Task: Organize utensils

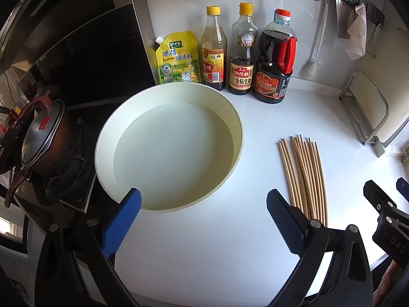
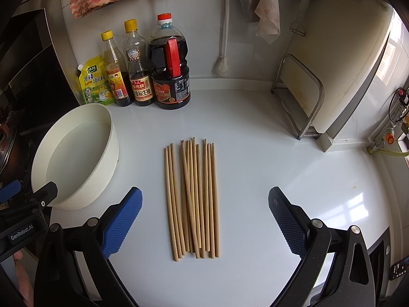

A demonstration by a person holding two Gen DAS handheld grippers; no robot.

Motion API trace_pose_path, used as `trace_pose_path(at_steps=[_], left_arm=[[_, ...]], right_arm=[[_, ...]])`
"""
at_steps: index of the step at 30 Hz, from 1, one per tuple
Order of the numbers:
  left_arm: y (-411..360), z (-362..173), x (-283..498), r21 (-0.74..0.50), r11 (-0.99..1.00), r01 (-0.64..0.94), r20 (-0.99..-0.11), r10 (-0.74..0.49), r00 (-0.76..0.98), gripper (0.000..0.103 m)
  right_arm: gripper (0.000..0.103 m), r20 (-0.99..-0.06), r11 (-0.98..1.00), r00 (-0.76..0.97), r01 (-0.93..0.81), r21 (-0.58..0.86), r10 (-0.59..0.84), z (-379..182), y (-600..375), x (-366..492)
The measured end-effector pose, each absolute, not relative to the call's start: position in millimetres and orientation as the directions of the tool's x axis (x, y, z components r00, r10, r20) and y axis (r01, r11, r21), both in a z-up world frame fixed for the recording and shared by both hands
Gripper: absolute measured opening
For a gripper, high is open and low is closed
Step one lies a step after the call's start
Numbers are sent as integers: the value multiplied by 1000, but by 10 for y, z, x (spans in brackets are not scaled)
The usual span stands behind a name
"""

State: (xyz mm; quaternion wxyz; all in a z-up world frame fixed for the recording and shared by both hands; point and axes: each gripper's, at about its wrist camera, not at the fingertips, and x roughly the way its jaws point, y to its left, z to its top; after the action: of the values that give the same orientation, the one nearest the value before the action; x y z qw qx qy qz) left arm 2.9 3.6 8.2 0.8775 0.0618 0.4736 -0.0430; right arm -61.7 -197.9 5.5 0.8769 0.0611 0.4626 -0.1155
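1. Currently, the chopsticks (image 2: 193,199) are seen lying bundled on the white counter (image 2: 281,153), just right of the round basin (image 2: 76,153).
2. Both the left gripper (image 1: 203,220) and the right gripper (image 2: 204,220) are held spread wide, empty.

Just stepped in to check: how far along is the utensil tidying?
Nothing looks done: the chopsticks all lie loose on the counter, and the white basin holds none. Both the left gripper and right gripper are open and empty. All the gathering remains.
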Motion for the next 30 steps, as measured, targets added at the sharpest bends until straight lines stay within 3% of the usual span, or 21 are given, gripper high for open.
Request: trace_pose_path(at_steps=[18, 30], left_arm=[[10, -7, 30, 55, 988, 143, -845, -30, 534, 97], [-498, -453, 79, 19, 977, 214, -866, -91, 491, 97]], right_arm=[[95, -834, 969, 537, 248, 15, -125, 19, -2028, -576], [95, -873, 969, 477, 245, 18, -104, -646, -2597, -701]])
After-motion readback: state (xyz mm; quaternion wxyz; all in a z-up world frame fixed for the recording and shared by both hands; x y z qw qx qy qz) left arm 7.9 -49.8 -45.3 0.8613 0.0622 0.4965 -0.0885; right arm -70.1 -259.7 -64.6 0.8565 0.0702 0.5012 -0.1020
